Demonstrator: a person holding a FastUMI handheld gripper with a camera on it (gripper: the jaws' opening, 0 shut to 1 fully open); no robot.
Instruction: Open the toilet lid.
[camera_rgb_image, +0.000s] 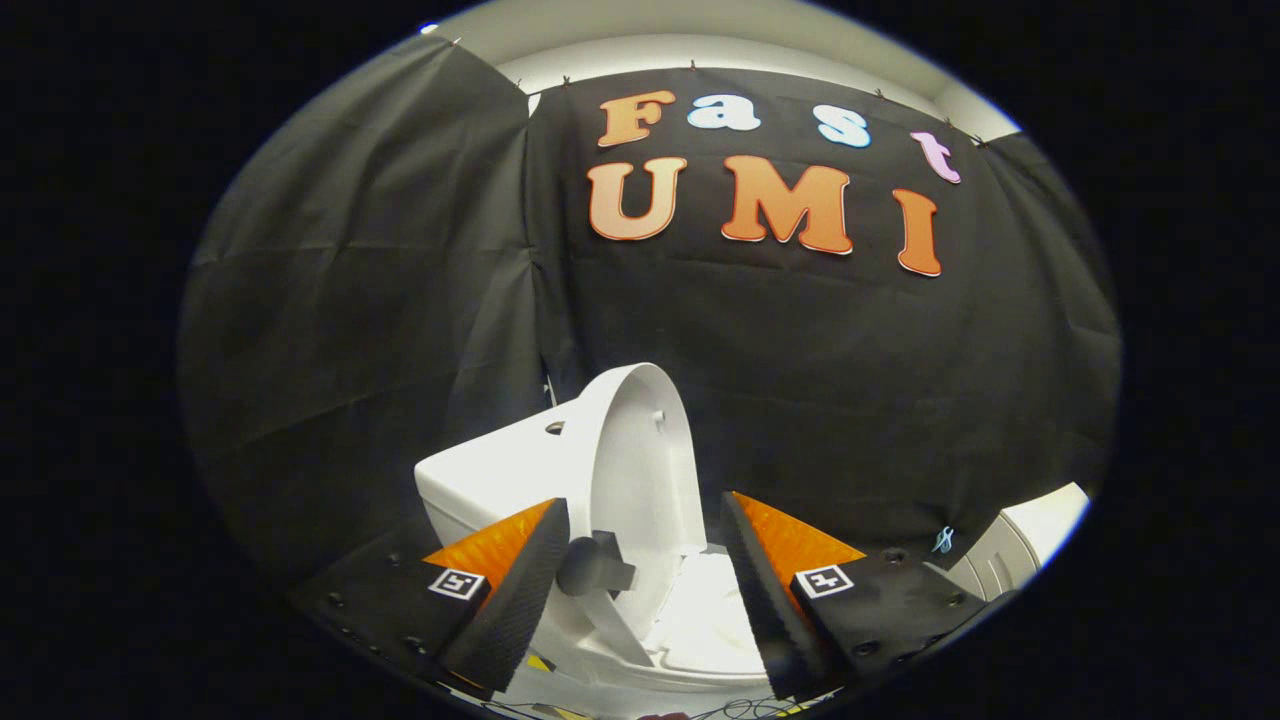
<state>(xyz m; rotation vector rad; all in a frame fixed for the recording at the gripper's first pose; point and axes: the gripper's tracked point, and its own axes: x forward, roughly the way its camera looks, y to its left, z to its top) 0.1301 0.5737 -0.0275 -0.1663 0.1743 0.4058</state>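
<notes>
A white toilet stands ahead of my fingers. Its lid (640, 450) is raised upright and leans back toward the tank (490, 480), with its inner face turned to me. The seat and bowl (715, 620) lie below, between my fingers. My gripper (640, 575) is open, its two fingers spread wide on either side of the lid's lower part, touching nothing. A dark knob-like part (592, 565) sits just beside the left finger, low on the lid.
The black cloth wall hangs close behind the toilet. A white object (1020, 550) stands at the right, beyond the right finger. Cables and bits of yellow tape lie on the floor near the bowl's front.
</notes>
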